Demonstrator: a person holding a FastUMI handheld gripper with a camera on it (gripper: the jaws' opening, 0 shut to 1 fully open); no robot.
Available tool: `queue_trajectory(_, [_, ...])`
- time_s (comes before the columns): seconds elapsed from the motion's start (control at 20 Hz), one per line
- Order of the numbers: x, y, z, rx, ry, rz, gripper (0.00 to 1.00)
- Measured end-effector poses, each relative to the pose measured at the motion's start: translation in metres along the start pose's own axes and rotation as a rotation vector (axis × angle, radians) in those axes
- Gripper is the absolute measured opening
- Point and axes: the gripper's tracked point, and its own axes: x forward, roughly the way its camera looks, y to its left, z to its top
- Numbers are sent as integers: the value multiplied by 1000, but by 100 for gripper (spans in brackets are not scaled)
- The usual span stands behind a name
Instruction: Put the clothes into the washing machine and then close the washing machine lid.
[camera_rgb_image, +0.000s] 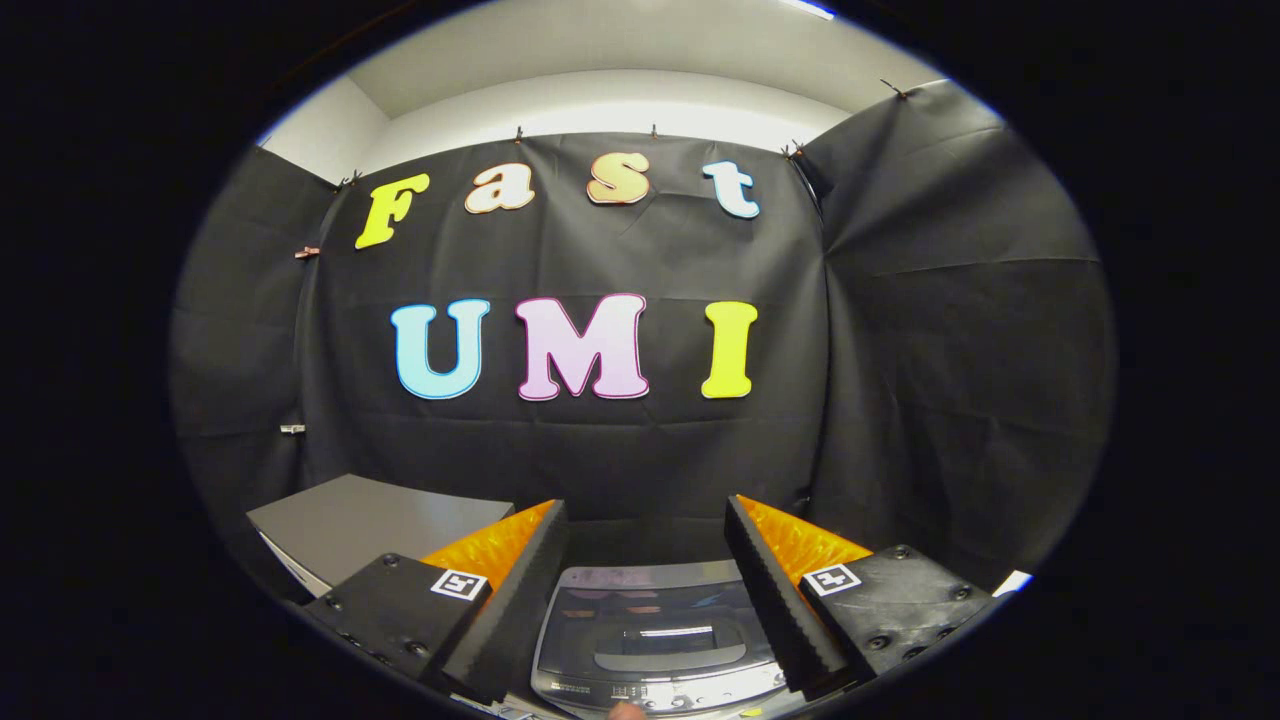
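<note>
The washer (655, 640) is sitting low between the two fingers, just ahead of them, its lid (655, 625) lying down flat and looking closed; no clothes are showing outside it, so the task is probably finishing, though the drum's contents are hidden; the hand-held gripper (645, 590) is hovering above with fingers spread wide, holding and touching nothing; a grey box (370, 520) is standing just beside the washer, past the left finger.

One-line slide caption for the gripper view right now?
Hand-held gripper, fingers open and empty, hovers above the washing machine with its lid shut; grey box alongside.
</note>
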Motion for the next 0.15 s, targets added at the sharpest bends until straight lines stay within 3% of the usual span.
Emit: queue_trajectory(0.15, [-1,1,0,-2,-1,5,99])
